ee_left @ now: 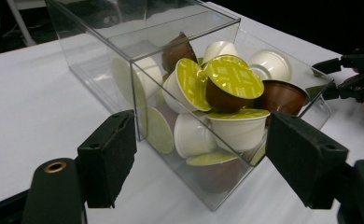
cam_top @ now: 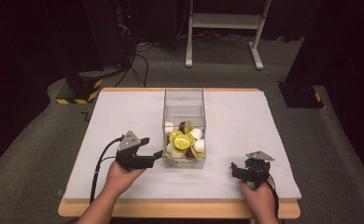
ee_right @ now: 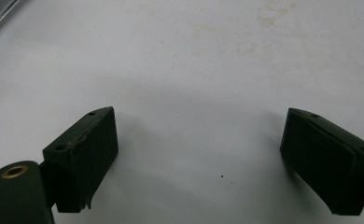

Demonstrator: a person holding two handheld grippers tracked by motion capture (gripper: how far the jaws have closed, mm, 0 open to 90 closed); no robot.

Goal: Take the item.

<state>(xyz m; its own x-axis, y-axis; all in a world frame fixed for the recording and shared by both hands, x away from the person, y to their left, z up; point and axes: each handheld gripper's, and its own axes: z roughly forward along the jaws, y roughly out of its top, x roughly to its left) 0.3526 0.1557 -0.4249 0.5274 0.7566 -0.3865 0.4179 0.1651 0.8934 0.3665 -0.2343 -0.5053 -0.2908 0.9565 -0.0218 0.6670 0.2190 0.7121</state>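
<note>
High view: a clear plastic box [cam_top: 184,128], tall and open-topped, stands upright on the white table [cam_top: 245,121], its long axis running away from the person. Its near half holds a heap of coffee capsules [cam_top: 184,141], white and brown cups with lime-green foil lids. The left gripper [cam_top: 157,155] points at the box's near left corner, tips just beside it. The right gripper [cam_top: 235,169] sits well off to the box's right.

Left gripper view: jaws spread, nothing pinched; the box's near corner stands just ahead between them, capsules tilted every way.

Right gripper view: jaws released wide over bare table
</note>
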